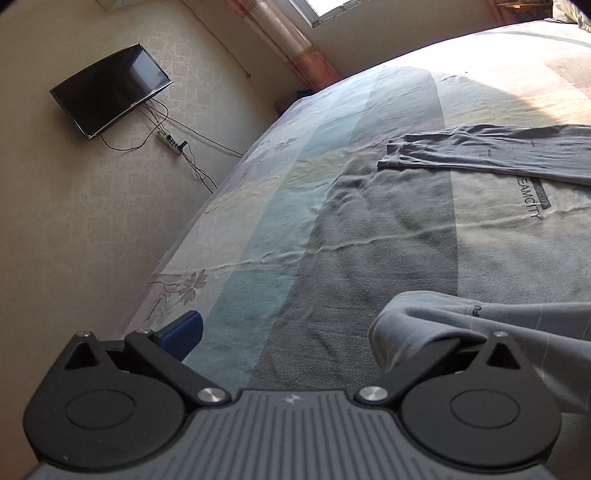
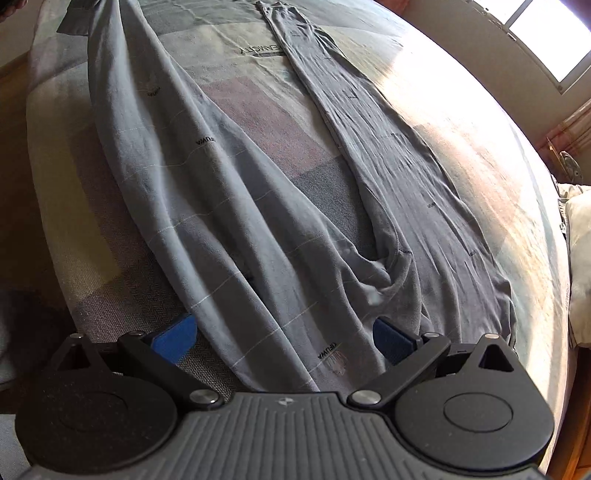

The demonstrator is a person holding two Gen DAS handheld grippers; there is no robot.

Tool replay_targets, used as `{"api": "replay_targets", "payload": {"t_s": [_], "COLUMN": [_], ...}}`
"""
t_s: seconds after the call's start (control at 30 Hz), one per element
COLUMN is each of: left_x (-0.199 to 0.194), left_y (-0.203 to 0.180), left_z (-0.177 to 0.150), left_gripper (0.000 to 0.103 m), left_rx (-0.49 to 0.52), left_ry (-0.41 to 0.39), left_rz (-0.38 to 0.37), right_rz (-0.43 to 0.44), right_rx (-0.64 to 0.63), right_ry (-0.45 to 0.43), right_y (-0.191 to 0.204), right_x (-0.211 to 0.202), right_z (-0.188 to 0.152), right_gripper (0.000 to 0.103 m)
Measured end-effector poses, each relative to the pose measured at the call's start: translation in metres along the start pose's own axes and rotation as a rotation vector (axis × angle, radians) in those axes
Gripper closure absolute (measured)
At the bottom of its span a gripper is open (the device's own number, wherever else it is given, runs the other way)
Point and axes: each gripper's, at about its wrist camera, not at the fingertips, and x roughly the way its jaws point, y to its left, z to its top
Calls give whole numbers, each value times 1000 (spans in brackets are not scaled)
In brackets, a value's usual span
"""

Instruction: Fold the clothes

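Spreading wide, the right hand-held gripper (image 2: 284, 338) hangs over the near end of the grey trousers (image 2: 229, 206), its blue pads (image 2: 175, 338) set on either side of the cloth and gripping nothing. The fabric between them is loose and wrinkled, bunched into a knot of folds just beyond the right pad. From there the trousers split into two legs that run away across the bed (image 2: 266, 122): one leg angles toward the far left corner, the other lies straighter and reaches the far edge, with a strip of striped bedspread showing between them. Small dark printed words dot the cloth. Sunlight from a window (image 2: 546, 33) washes the right side of the bed.

The left hand-held gripper (image 1: 291, 332) is also spread wide. Its left pad (image 1: 183, 334) is bare; a fold of grey cloth (image 1: 443, 325) is draped over its right finger, hiding that pad, so I cannot tell whether it is pinched. Farther along the bed (image 1: 295, 229), one trouser leg end (image 1: 480, 151) lies flat, well apart from the gripper, near printed lettering on the bedspread. Beyond the bed's edge, a dark TV (image 1: 110, 90) hangs on the wall above a power strip (image 1: 170, 142) with trailing cables, and a curtain (image 1: 288, 40) hangs by the window.
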Motion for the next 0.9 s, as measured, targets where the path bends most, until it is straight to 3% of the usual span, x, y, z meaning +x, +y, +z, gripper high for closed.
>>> {"api": "replay_targets", "payload": {"t_s": [0.4,0.5,0.57,0.67,0.73,0.87,0.9], "left_x": [16,20,21,23,31,46,47], "left_y": [17,6,-12,-23,-20,-1,0], "left_z": [-19,-25,-35,-44,-40,-30,-32], "left_gripper": [0,0,0,0,0,0,0], "left_rx": [73,199,397,541,545,405,415], "left_ry": [43,35,-7,-29,-6,122,149], "left_rz": [30,27,25,-2,-6,-24,-41], "right_rz": [-2,3,7,12,16,23,25], "right_rx": [2,43,70,112,139,216,266], "right_ry": [43,70,87,113,131,167,178], "right_y": [0,-4,-7,-11,-13,-21,-26], "right_x": [-2,-2,-2,-2,-2,-3,-4], "right_z": [-11,-16,-19,-24,-27,-36,-42], "right_gripper": [0,0,0,0,0,0,0]}}
